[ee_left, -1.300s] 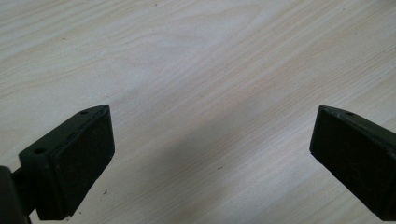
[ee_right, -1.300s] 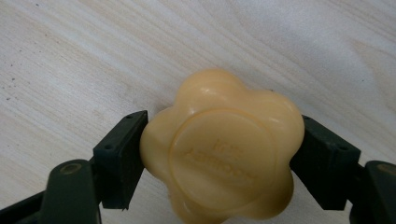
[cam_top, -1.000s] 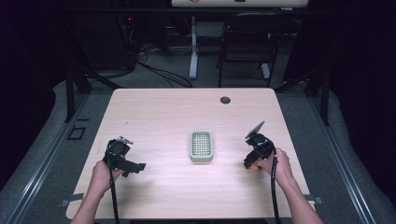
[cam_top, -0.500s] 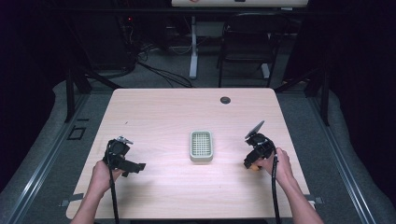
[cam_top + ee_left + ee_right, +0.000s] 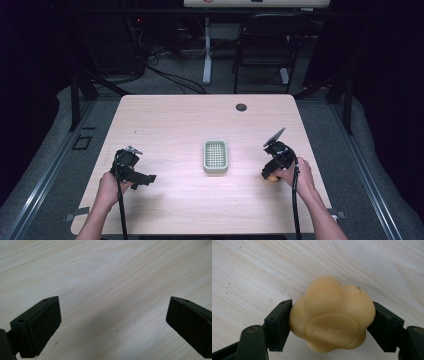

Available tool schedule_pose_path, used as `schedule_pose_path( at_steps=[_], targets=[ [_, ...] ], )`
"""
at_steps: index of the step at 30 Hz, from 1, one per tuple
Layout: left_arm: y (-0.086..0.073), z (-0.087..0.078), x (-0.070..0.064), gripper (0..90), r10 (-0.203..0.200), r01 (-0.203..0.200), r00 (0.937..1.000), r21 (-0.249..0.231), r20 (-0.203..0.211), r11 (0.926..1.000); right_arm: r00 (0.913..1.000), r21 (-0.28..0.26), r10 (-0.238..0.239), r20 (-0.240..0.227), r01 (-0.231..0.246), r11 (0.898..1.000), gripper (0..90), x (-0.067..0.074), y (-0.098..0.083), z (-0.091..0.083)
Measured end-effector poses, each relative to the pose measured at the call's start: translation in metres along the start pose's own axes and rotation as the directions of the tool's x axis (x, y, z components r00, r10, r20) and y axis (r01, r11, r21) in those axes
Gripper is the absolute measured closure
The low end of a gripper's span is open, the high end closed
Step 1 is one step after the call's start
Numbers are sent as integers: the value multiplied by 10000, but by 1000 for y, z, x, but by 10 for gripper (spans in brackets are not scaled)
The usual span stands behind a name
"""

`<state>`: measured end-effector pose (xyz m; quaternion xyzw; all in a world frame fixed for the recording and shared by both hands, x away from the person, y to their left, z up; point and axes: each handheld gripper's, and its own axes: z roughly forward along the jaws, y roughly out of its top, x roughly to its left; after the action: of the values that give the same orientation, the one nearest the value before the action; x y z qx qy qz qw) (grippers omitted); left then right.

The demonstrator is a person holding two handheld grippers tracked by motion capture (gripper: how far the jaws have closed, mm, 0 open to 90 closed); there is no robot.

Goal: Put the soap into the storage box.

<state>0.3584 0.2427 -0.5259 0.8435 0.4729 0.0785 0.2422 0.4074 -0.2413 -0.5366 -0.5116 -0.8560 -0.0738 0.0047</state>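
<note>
Soap: 1 yellow, flower-shaped bar point(image 5: 332, 315), lobed edge, round embossed face toward the camera; sits low over the table's right side, near the front edge; a sliver shows orange in the high view point(image 5: 272, 178).
Right gripper: point(image 5: 332, 322) pinching the soap, 1 black pad pressed on each flank; in the high view point(image 5: 272, 170) it tilts down toward the tabletop, grey plate raised behind it.
Right hand: point(image 5: 295, 172) wrapped around the gripper body from behind, forearm entering from the bottom edge, cable trailing along it.
Soap dish: 1 pale green rectangular tray point(image 5: 216, 156) with gridded floor, mid-table, well apart from the soap, to its left.
Left gripper: point(image 5: 112, 322) jaws spread wide, bare wood between them; held low over the table's left side point(image 5: 134, 170).
Left hand: point(image 5: 110, 184) gripping from behind.
Table: light wood point(image 5: 200, 120), 1 dark round grommet point(image 5: 241, 107) near the far edge.
</note>
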Motion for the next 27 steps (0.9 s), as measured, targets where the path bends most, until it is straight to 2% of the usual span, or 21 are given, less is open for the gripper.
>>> schedule_pose_path(
  at_steps=[1,2,4,5,6,7,8,9,11,19,20,21,27],
  targets=[
    [0,0,0,0,0,0,10000,0,0,10000,10000,0,0,0,0,10000,259,0,0,0],
    [0,0,0,0,20,-20,10000,6,-1,10000,9997,-334,229,-78,-231,9992,259,1,-1,4],
    [0,0,0,0,-4,4,10000,11,3,10000,9997,-330,243,-46,-245,9992,259,2,-1,5],
    [0,0,0,0,19,-19,10000,9,1,10000,10000,-76,54,-32,-54,10000,260,1,0,7],
    [0,0,0,0,23,-23,10000,8,-2,10000,9992,-507,365,-172,-373,9980,260,3,-1,12],
    [0,0,0,0,14,-14,10000,3,4,10000,9997,-373,224,-118,-228,9990,260,3,0,12],
    [0,0,0,0,14,-14,10000,3,4,10000,9999,92,-119,58,119,9999,260,2,2,9],
    [0,0,0,0,-7,7,10000,5,-4,10000,9997,236,-234,107,231,9995,260,1,2,8],
    [0,0,0,0,32,-32,10000,13,-1,10000,10000,-1,-56,18,56,10000,259,2,1,9],
    [0,0,0,0,5,-5,10000,7,5,10000,9999,4,-97,-73,97,10000,256,1,1,10],
    [0,0,0,0,-4,4,10000,18,5,10000,9993,-507,281,-235,-293,9983,256,2,-1,14],
    [0,0,0,0,32,-32,10000,12,0,10000,9998,98,-201,-64,202,9997,256,0,1,9],
    [0,0,0,0,-12,12,10000,-10,3,10000,9997,9,-110,-202,110,9999,253,0,0,10]
  ],
)
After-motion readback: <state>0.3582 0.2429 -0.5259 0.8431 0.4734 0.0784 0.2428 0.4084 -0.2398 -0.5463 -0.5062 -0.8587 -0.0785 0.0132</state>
